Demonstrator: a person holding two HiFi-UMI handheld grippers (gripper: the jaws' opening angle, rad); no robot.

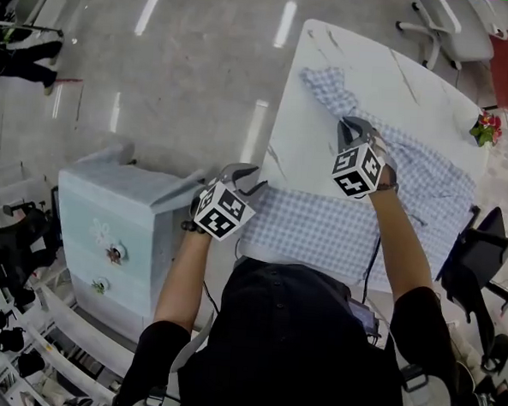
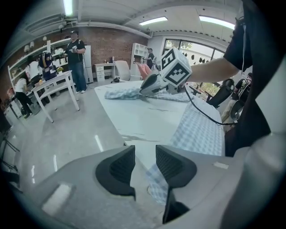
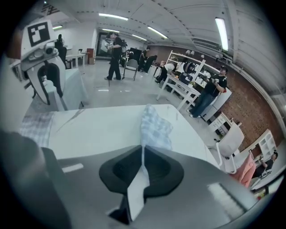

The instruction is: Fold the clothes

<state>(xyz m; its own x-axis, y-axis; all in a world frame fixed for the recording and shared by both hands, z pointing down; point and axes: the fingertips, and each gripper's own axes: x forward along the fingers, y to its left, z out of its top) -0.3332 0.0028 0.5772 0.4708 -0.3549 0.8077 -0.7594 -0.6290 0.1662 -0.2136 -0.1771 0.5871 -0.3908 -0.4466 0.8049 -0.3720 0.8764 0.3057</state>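
A blue-checked shirt (image 1: pixel 321 228) lies spread on the white table (image 1: pixel 329 99), one sleeve (image 1: pixel 325 86) reaching toward the far edge. My right gripper (image 1: pixel 353 127) is over the sleeve's base and is shut on the shirt; in the right gripper view a fold of fabric (image 3: pixel 154 127) is pinched between the pads (image 3: pixel 142 154). My left gripper (image 1: pixel 243 178) is at the shirt's near left corner by the table edge. Its jaws (image 2: pixel 145 167) stand apart, with the shirt's corner (image 2: pixel 156 185) just below them, the pads not pressing on it.
A pale blue cabinet (image 1: pixel 114 241) stands left of the table, close to my left arm. A small plant (image 1: pixel 486 128) sits at the table's right edge, and a black chair (image 1: pixel 473 263) is beyond it. People (image 2: pixel 77 58) and white tables (image 2: pixel 58 87) are farther off.
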